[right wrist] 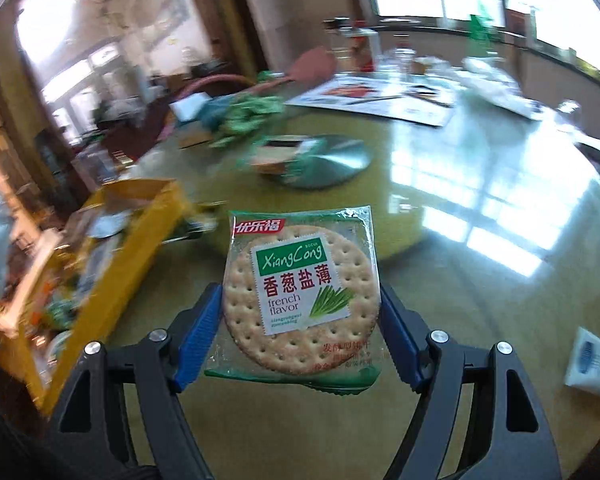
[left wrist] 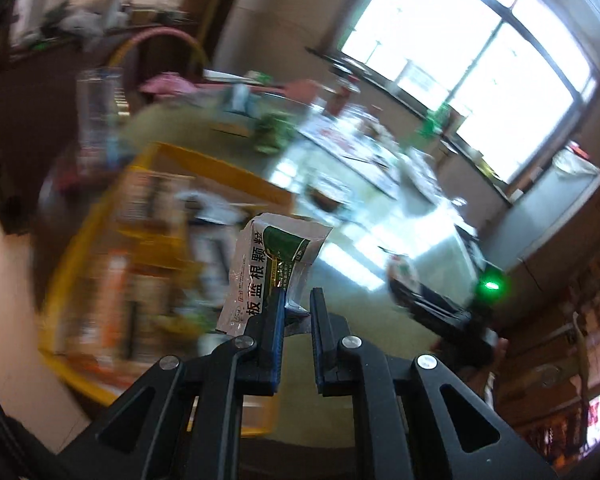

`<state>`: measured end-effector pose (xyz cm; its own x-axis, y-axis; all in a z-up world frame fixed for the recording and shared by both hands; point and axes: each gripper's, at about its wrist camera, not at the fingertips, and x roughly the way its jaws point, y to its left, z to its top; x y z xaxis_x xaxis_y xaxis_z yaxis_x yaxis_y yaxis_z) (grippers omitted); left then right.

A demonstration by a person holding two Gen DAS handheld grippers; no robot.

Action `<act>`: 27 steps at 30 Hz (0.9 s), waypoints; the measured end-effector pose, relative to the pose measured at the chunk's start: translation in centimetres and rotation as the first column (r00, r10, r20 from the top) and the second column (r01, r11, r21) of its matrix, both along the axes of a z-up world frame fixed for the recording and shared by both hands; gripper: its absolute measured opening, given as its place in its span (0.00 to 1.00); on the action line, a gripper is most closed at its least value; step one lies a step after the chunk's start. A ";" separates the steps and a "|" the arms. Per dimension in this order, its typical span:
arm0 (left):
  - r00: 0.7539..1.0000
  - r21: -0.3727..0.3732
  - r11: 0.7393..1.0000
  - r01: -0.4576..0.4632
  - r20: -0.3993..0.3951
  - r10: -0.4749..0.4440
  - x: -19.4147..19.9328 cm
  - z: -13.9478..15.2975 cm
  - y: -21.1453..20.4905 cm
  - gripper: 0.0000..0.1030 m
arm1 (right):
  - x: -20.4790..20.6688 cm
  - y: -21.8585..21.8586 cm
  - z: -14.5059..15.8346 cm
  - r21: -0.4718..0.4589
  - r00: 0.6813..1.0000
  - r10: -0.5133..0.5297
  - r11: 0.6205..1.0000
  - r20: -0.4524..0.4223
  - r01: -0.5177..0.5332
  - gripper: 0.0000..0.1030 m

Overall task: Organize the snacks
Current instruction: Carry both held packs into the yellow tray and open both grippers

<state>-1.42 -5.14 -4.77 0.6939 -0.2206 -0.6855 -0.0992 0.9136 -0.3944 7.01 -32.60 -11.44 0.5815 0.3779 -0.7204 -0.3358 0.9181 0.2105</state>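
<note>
My left gripper [left wrist: 298, 309] is shut on the lower corner of a silver and green sachet [left wrist: 268, 264] with Chinese print, which stands up above the blurred yellow box [left wrist: 100, 240]. My right gripper [right wrist: 300, 300] is shut on a cracker packet [right wrist: 300, 280] labelled "XiangCong french flavor". Its blue pads [right wrist: 202, 320] press on the packet's two side edges and hold it flat above the glossy table [right wrist: 480, 240]. The yellow box [right wrist: 148, 236] holds several packets and lies to the left of this packet. In the left wrist view, the right gripper [left wrist: 440, 304] shows blurred beside a green light.
A round metal disc [right wrist: 340, 160] with a small cup [right wrist: 278, 156] on it sits mid-table. Behind it lie a green bag [right wrist: 248, 116] and printed papers [right wrist: 380, 100]. A white and blue packet [right wrist: 592, 360] lies at the right near the table's edge. Bottles stand by the window.
</note>
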 end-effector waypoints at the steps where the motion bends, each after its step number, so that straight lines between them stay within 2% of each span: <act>1: 0.999 0.017 0.999 -0.032 -0.002 0.032 -0.3 -0.3 1.1 0.10 | -0.2 0.6 0.1 0.019 1.000 0.027 0.999 -0.004 -0.027 0.74; 3: 0.997 0.033 0.997 -0.068 -0.019 0.068 -0.4 -1.4 2.5 0.10 | -0.7 1.6 0.6 0.037 0.999 0.039 0.999 -0.023 -0.038 0.74; 6: 0.996 0.015 0.998 -0.066 -0.053 0.067 -0.5 -3.1 4.0 0.10 | -2.8 4.4 2.7 0.032 0.993 0.120 0.992 0.005 -0.120 0.74; 9: 0.996 0.010 0.999 -0.043 -0.084 0.044 -1.0 -4.5 4.3 0.10 | -3.9 8.0 4.3 0.021 0.982 0.189 0.982 0.008 -0.189 0.74; 12: 0.994 0.011 1.000 0.019 -0.107 -0.018 -1.8 -5.6 3.5 0.10 | -4.4 11.5 4.8 0.016 0.968 0.252 0.968 -0.005 -0.252 0.74; 16: 0.989 0.043 0.996 0.072 -0.129 -0.066 -2.6 -6.8 2.9 0.10 | -4.0 16.6 4.0 -0.017 0.953 0.299 0.954 -0.037 -0.300 0.74; 18: 0.987 0.033 0.996 0.080 -0.141 -0.075 -2.7 -7.4 2.9 0.10 | -3.5 18.8 3.2 -0.035 0.951 0.305 0.951 -0.060 -0.307 0.74; 27: 0.983 0.087 0.988 0.127 -0.147 -0.114 -2.3 -8.2 1.8 0.10 | -1.2 23.3 0.1 -0.108 0.955 0.270 0.953 -0.124 -0.283 0.74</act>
